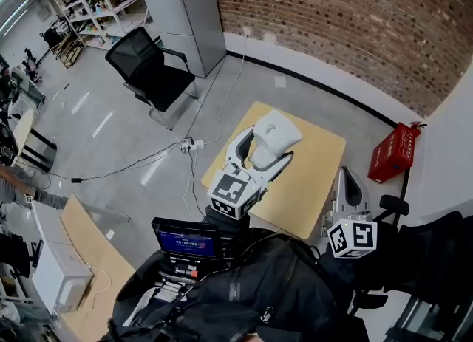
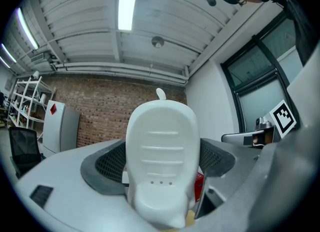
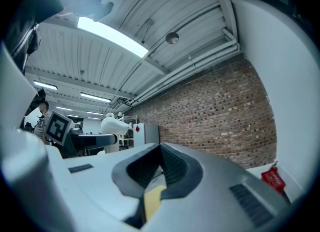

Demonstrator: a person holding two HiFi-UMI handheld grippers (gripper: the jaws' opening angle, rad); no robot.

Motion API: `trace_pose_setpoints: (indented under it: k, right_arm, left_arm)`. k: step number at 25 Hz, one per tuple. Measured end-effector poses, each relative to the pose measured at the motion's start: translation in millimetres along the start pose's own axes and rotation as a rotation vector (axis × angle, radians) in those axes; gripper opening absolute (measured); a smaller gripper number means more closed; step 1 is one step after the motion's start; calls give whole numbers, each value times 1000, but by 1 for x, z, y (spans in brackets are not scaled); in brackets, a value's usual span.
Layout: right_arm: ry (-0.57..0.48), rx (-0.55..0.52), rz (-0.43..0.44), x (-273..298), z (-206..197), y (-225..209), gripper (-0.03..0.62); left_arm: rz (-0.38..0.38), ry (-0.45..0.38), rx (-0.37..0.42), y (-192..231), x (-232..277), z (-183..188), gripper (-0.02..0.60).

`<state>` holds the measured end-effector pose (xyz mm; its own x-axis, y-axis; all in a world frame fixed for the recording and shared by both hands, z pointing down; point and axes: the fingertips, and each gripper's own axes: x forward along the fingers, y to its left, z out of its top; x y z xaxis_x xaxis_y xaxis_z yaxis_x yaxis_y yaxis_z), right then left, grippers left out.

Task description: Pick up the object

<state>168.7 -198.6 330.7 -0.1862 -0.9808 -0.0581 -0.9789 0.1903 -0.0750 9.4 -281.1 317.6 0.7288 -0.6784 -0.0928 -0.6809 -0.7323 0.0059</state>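
Observation:
A white, ribbed, scoop-shaped plastic object [image 1: 278, 129] is held up above a small wooden table [image 1: 312, 176], with my left gripper [image 1: 260, 143] shut on it. In the left gripper view the object [image 2: 161, 158] fills the gap between the two dark pads and stands upright against the ceiling. My right gripper [image 1: 347, 179] hangs over the table's right edge, its jaws closed together with nothing between them [image 3: 161, 168]. From the right gripper view, the white object [image 3: 115, 125] shows far to the left.
A red crate [image 1: 394, 152] sits on the floor right of the table by the brick wall. A black office chair [image 1: 151, 74], a grey cabinet [image 1: 188, 8] and a power strip [image 1: 191, 144] with cables lie to the left. A screen device [image 1: 185, 243] hangs at my chest.

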Motion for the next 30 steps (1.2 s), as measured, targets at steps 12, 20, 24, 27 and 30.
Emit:
trace_pose_setpoints:
  k: [12, 20, 24, 27, 30]
  right_arm:
    - [1, -1, 3, 3, -2, 2, 5]
    - [6, 1, 7, 3, -4, 2, 5]
    - [9, -1, 7, 3, -5, 3, 5]
    - [11, -3, 6, 3, -6, 2, 5]
    - [10, -3, 4, 2, -6, 2, 5]
  left_arm:
    - [0, 6, 0, 3, 1, -3, 445]
    - [-1, 15, -1, 2, 2, -7, 445]
    - [-2, 15, -2, 3, 2, -8, 445]
    - [-2, 13, -5, 2, 2, -8, 445]
    - [-5, 10, -2, 2, 2, -6, 445]
